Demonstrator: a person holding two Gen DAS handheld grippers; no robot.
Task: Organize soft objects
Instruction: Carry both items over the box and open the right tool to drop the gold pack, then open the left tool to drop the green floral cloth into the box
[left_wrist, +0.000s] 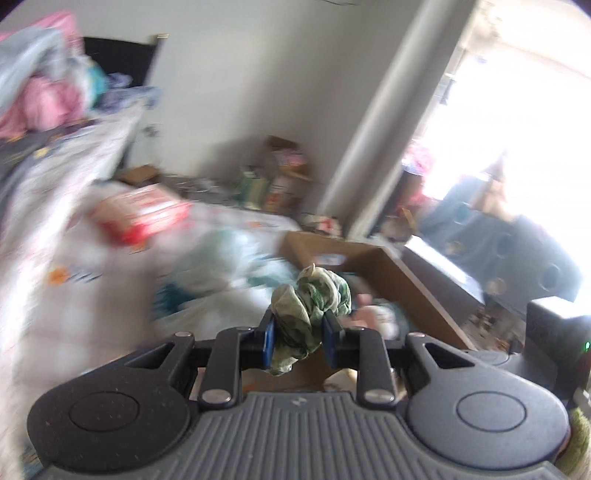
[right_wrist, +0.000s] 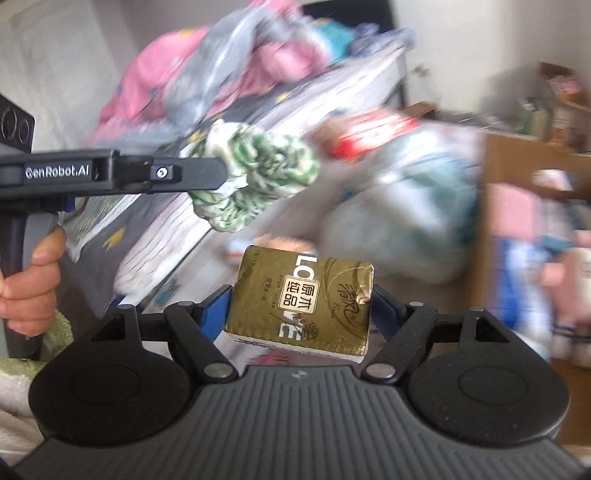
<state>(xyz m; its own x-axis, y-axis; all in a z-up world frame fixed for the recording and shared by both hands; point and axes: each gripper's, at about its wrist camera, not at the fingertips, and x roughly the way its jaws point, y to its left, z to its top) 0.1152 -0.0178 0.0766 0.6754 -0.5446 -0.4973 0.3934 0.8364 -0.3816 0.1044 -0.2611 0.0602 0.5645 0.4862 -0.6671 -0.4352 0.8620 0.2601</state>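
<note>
Clamping tight, the left tool (left_wrist: 298, 334) pinches a green-and-white scrunchie (left_wrist: 312, 302) up in the air, above a cardboard box (left_wrist: 399, 273). The right tool (right_wrist: 301, 308) squeezes a gold tissue pack (right_wrist: 301, 304) (Chinese lettering on it) aloft beside the bed (right_wrist: 155, 236), with a red-and-white package (left_wrist: 142, 216) blurred beyond.

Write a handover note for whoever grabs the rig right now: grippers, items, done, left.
Left gripper: shut on the green-white scrunchie, held in the air near the cardboard box.
Right gripper: shut on the gold tissue pack, also in the air.
Done: both items picked up.
Left: neither is placed yet. The box, which already holds some soft things, looks the likely drop spot. More fabric is piled on the bed.
</note>
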